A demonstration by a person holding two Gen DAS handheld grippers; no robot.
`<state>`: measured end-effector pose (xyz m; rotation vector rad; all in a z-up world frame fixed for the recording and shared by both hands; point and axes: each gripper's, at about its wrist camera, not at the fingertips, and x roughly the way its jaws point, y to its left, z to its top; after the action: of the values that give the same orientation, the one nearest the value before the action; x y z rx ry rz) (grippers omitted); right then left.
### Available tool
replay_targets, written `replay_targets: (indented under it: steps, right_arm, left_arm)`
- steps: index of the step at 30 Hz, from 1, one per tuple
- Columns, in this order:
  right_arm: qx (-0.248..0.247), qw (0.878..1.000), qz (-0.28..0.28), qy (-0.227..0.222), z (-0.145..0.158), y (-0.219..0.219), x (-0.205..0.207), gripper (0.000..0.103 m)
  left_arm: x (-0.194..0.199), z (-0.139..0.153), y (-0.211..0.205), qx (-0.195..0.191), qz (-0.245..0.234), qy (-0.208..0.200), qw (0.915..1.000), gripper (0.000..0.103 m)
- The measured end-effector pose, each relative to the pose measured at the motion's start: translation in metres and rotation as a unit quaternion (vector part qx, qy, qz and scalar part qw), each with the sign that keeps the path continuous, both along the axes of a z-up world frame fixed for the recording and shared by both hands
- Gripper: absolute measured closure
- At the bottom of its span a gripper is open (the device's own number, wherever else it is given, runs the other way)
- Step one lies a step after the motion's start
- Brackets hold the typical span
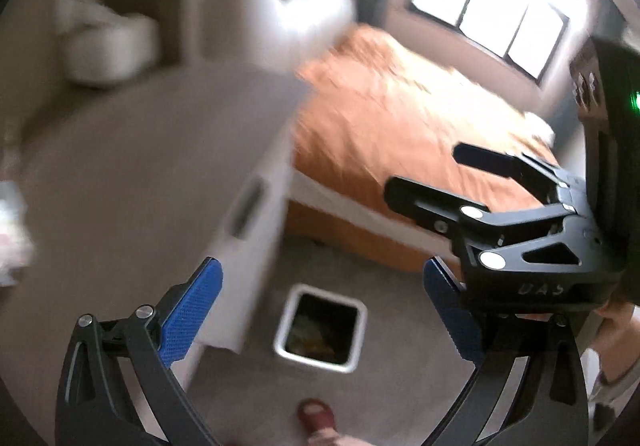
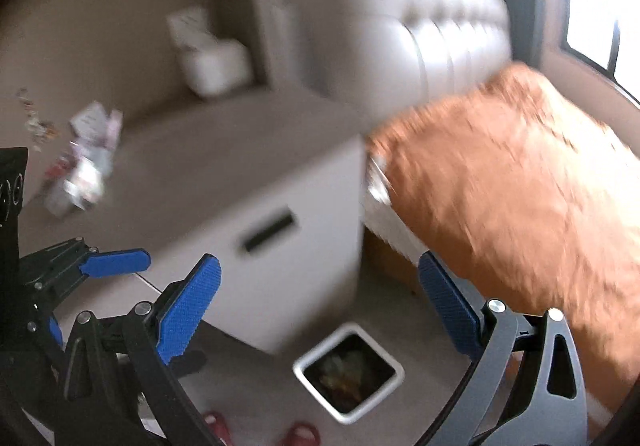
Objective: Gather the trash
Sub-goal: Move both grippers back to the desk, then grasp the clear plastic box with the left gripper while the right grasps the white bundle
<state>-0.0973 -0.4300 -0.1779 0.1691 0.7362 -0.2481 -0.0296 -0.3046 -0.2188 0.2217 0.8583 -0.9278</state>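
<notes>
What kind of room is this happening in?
Most likely a bedroom: a bed with an orange cover and padded headboard, a white bedside cabinet, and a small waste bin on the floor.

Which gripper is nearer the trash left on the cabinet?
The left gripper: in the right wrist view it sits on the side of the crumpled wrappers, while the right gripper hangs over the bin.

The surface (image 2: 224, 149) is a grey-topped cabinet with crumpled wrappers (image 2: 86, 161) near its left edge and a blurry white container (image 2: 214, 63) at the back. On the floor (image 2: 264, 378) at its front right corner sits a white bin (image 2: 348, 372).
</notes>
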Motion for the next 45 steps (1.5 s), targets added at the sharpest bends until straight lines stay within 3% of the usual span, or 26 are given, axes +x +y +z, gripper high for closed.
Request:
replay_targets:
  steps: [7,10,14,17,22,31,34,45]
  right_arm:
    - [-0.008,0.995,0.087,-0.050,0.046,0.064,0.045,0.005]
    - [-0.015,0.991,0.120,-0.057,0.059,0.090,0.061,0.005]
    - [-0.016,0.986,0.157,-0.062,0.062,0.124,0.085,0.005]
    - [-0.016,0.981,0.182,-0.060,0.059,0.152,0.104,0.005]
    - [-0.024,0.980,0.192,-0.038,0.043,0.181,0.130,0.005]
    - [-0.015,0.985,0.173,0.005,0.002,0.201,0.178,0.005]
    - [-0.008,0.988,0.155,0.021,-0.010,0.201,0.192,0.005]
    - [0.040,0.984,0.158,0.067,-0.037,0.203,0.218,0.009]
  left_arm:
    - [0.034,0.050,0.099,-0.003,0.132,-0.050,0.9899,0.005]
    - [0.047,0.059,0.138,0.008,0.190,-0.067,0.9795,0.005]
    - [0.066,0.064,0.186,0.012,0.278,-0.075,0.9576,0.005]
    - [0.074,0.058,0.206,0.022,0.315,-0.082,0.9451,0.005]
    - [0.094,0.034,0.215,0.043,0.338,-0.076,0.9373,0.005]
    - [0.145,-0.008,0.231,0.063,0.355,-0.024,0.9323,0.005]
    - [0.159,-0.019,0.231,0.066,0.351,-0.005,0.9342,0.005]
    - [0.174,-0.038,0.228,0.095,0.349,0.001,0.9324,0.005]
